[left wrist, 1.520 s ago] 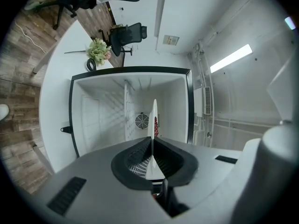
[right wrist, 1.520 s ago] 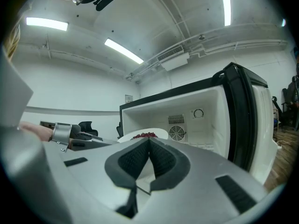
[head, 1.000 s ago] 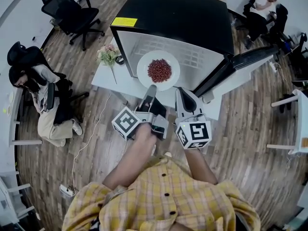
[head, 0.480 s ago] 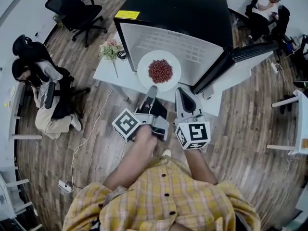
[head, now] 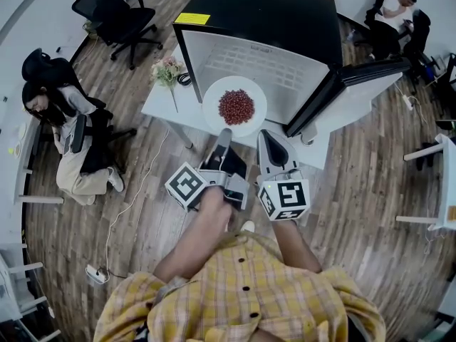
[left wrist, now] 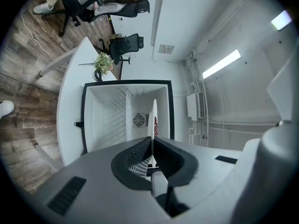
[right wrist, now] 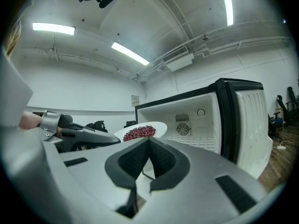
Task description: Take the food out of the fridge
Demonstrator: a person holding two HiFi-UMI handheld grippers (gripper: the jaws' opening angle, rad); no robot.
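Note:
A white plate (head: 234, 105) of small red food hangs level in front of the open black fridge (head: 263, 20), over the white table (head: 160, 107). My left gripper (head: 225, 132) is shut on the plate's near rim. In the left gripper view the plate (left wrist: 153, 118) shows edge-on between the jaws of the left gripper (left wrist: 152, 143), with the white fridge interior (left wrist: 110, 120) behind. My right gripper (head: 266, 137) sits just right of the plate, shut on nothing. The right gripper view shows the right gripper (right wrist: 148, 141), the plate (right wrist: 140, 132) up to its left and the fridge door (right wrist: 250, 120) swung open at right.
A bunch of flowers (head: 167, 70) lies on the table's left end. A person sits at the left (head: 64, 120) and another at the top right (head: 392, 9). A black office chair (head: 114, 13) stands behind, a cable (head: 135, 198) trails on the wood floor, a white desk (head: 442, 184) at right.
The plate has come a little further out from the fridge opening toward me, still in my left gripper. The right gripper keeps its place beside it.

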